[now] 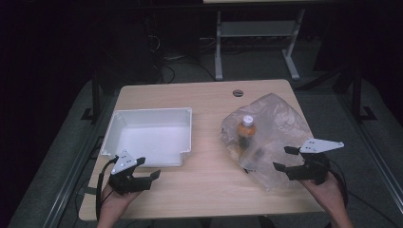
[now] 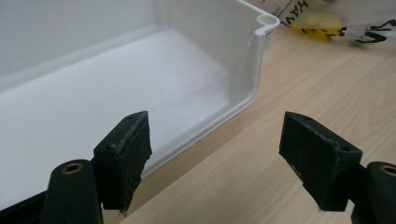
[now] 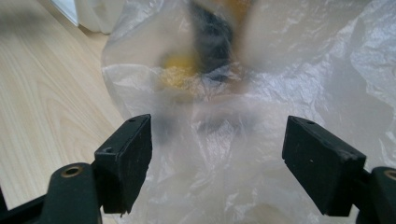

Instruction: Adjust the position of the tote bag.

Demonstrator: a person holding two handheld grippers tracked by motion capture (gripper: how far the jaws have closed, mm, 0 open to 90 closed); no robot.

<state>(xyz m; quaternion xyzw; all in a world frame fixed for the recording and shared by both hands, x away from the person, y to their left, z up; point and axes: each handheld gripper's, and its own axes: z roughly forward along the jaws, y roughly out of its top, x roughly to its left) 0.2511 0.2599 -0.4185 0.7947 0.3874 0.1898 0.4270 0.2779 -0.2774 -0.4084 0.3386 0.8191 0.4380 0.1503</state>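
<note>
Bottle [image 1: 246, 130] in clear plastic bag [image 1: 280, 128]; white bin [image 1: 149, 135] w/ bare floor.

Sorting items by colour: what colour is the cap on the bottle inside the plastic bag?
White, clearest in the high view: bottle cap.

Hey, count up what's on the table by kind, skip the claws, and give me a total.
White bin: 1
Clear plastic bag: 1
Bottle inside the bag: 1
Small dark round thing near the far edge: 1
Total: 4
</note>
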